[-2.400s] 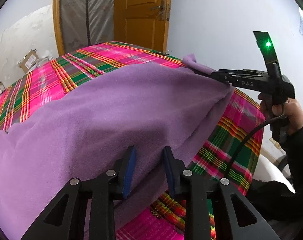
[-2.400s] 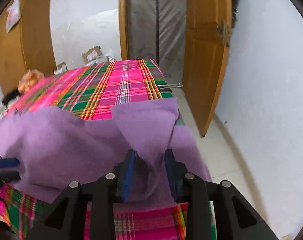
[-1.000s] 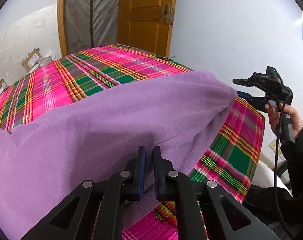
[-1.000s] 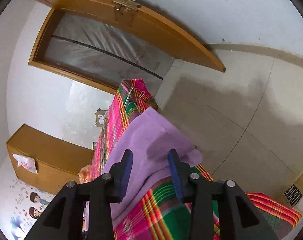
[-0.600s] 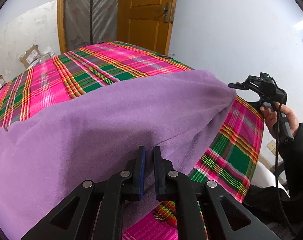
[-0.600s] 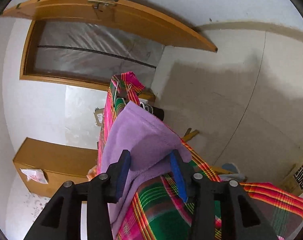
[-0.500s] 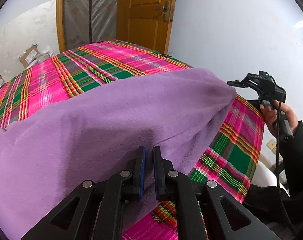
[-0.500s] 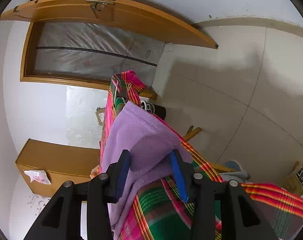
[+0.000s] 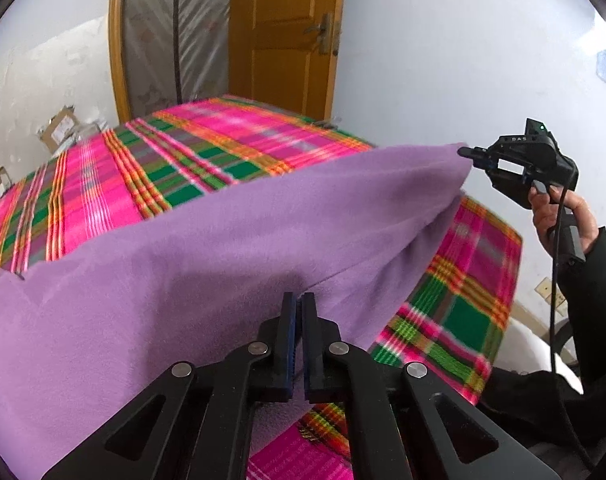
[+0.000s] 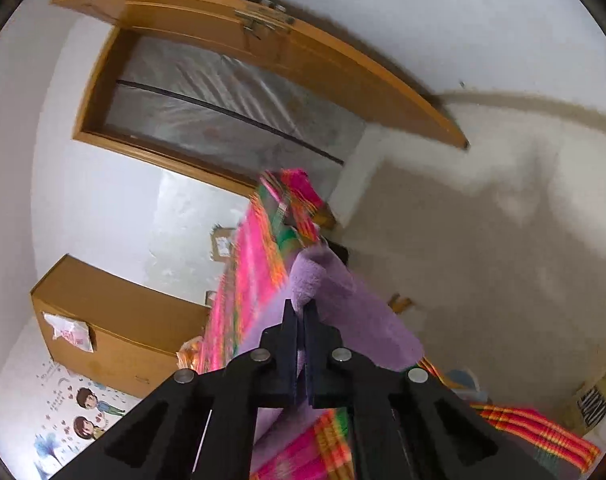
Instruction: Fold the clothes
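On top of the right tool point(image 9: 469, 154), in the left wrist view, small white letters read "DAS"; no other writing is legible. Two tools show, and one purple cloth point(image 9: 231, 248) stretched between them over the plaid-covered worktop point(image 9: 191, 152). The left tool point(image 9: 299, 304) is pinched nearly closed on the cloth's near edge; the right tool, gripped by a hand point(image 9: 559, 216), is clamped on the cloth's far corner, its fingers together in its own view point(image 10: 301, 312). That corner lies past the worktop's right edge, with bare floor point(image 10: 483, 260) beyond. Behind the cloth the plaid surface runs open to the far edge near one wooden door point(image 9: 283, 32).
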`<state>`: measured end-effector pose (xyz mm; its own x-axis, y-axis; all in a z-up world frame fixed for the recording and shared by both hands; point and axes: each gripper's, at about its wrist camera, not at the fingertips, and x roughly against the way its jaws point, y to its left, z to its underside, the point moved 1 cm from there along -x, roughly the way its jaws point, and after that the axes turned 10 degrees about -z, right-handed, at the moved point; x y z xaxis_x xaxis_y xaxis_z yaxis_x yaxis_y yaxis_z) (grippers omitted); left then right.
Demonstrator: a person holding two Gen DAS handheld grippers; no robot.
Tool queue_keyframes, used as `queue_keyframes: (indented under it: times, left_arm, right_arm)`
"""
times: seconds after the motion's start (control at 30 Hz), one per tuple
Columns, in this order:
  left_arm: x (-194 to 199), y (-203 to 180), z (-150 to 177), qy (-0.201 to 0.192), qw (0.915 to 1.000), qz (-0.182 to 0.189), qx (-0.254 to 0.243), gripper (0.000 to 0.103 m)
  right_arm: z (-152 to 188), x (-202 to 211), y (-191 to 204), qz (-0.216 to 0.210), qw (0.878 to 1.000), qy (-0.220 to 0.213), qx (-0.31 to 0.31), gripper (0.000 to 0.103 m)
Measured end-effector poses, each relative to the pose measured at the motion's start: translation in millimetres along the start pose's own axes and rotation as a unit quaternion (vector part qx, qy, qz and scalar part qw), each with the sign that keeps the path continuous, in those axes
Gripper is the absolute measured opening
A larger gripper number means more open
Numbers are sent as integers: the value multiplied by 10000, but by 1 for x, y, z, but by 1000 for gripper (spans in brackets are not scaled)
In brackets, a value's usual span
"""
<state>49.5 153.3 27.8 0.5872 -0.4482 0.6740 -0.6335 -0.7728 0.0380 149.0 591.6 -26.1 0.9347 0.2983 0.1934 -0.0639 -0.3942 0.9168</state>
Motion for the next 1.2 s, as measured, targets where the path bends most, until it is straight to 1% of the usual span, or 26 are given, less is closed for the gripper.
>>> queue_keyframes:
  times: [0.1, 0.2, 0.3, 0.37, 0.43, 0.47, 0.5, 0.53, 0.6, 0.67, 0.7, 0.73, 0.8, 0.83, 0.87, 0.93, 1.0, 1.03, 1.1, 1.13, 1.2]
  left_arm:
    - [9, 2, -1, -72, 9998, 197, 53, 2]
    - [8, 1, 4, 1, 9992, 402, 60, 2]
    - [1, -1, 12, 185, 9984, 534, 15, 2]
    - [-2, -3, 17, 298, 9977, 613, 4, 2]
    - [-3, -2, 21, 355, 9969, 708, -3, 2]
    - [-3, -2, 22, 358, 9965, 756, 11, 2]
    - [-2, -1, 23, 353, 9960, 819, 49, 2]
    - [-1, 1, 23, 340, 9955, 876, 97, 2]
    - [1, 5, 23, 288, 9948, 954, 195, 2]
    - [4, 9, 22, 193, 9944, 995, 303, 2]
    - [6, 12, 21, 131, 9942, 996, 372, 2]
    - [8, 16, 19, 82, 9942, 981, 438, 2]
    - [12, 23, 15, 3, 9941, 927, 564, 2]
    - [13, 26, 13, -37, 9940, 900, 627, 2]
    - [15, 30, 11, -74, 9940, 842, 688, 2]
    - [17, 36, 8, -147, 9943, 679, 806, 2]
    - [12, 35, 11, -21, 9948, 645, 783, 2]
    - [8, 34, 12, 68, 9951, 645, 753, 2]
    - [1, 32, 16, 246, 9952, 644, 692, 2]
    - [-2, 31, 18, 335, 9952, 644, 662, 2]
    - [-9, 28, 22, 513, 9948, 643, 601, 2]
  right_arm:
    - [-4, 8, 7, 45, 9999, -91, 98, 3]
    - [-1, 4, -8, 382, 9993, -9, -28, 3]
    - [4, -4, -30, 735, 9969, 135, -259, 3]
    - [7, -6, -42, 813, 9957, 189, -402, 3]
    - [7, -5, -44, 925, 9948, 142, -414, 7]
    - [6, -3, -42, 1020, 9941, 89, -367, 11]
    - [5, -1, -40, 1114, 9932, 37, -320, 12]
    - [3, 1, -36, 1179, 9927, -25, -248, 12]
    - [3, 7, -19, 1119, 9935, -160, 90, 12]
    - [6, 10, 1, 921, 9942, -222, 513, 14]
    - [10, 9, 14, 813, 9932, -236, 801, 17]
    - [15, 7, 28, 704, 9909, -246, 1124, 18]
    - [27, 3, 53, 523, 9830, -222, 1744, 18]
    - [33, -2, 62, 497, 9789, -130, 1975, 18]
    - [40, -10, 69, 495, 9750, 40, 2165, 18]
    - [57, -33, 78, 551, 9668, 549, 2433, 18]
    - [79, -56, 80, 657, 9531, 1142, 2724, 18]
    - [91, -66, 80, 738, 9452, 1373, 2870, 18]
    - [111, -80, 72, 1027, 9255, 1844, 3147, 18]
    - [116, -80, 72, 1095, 9179, 1916, 3298, 17]
    - [119, -73, 75, 1157, 9073, 1937, 3548, 14]
